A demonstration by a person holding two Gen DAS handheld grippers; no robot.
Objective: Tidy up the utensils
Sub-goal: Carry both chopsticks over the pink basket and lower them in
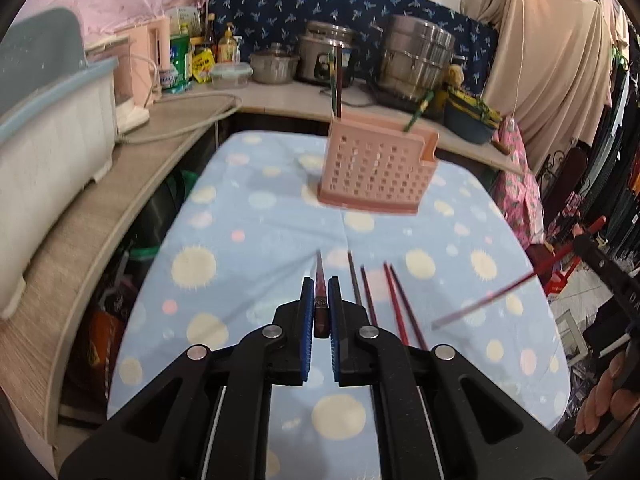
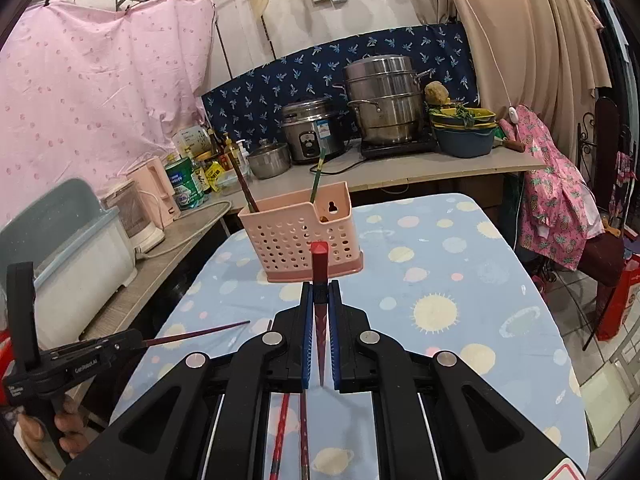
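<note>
My left gripper (image 1: pixel 320 284) is shut on a dark red chopstick (image 1: pixel 319 272) whose thin tip points forward over the table. It also shows at the left of the right wrist view as the left gripper (image 2: pixel 134 340), a chopstick (image 2: pixel 196 333) sticking out of it. My right gripper (image 2: pixel 320 286) is shut on a red chopstick (image 2: pixel 319 260), thick end forward, in front of the pink perforated holder (image 2: pixel 296 236). The holder (image 1: pixel 376 168) stands upright at the table's far end with a dark chopstick (image 1: pixel 338 80) and a green utensil (image 1: pixel 418 112) in it. Several loose chopsticks (image 1: pixel 394 304) lie on the cloth.
The table wears a blue cloth (image 1: pixel 256 240) with pale dots. A counter (image 1: pixel 280 100) behind and to the left carries a rice cooker (image 2: pixel 310 132), a steel steamer (image 2: pixel 382 96), bottles and a grey-white bin (image 1: pixel 48 152). Clothes (image 2: pixel 556 184) hang on the right.
</note>
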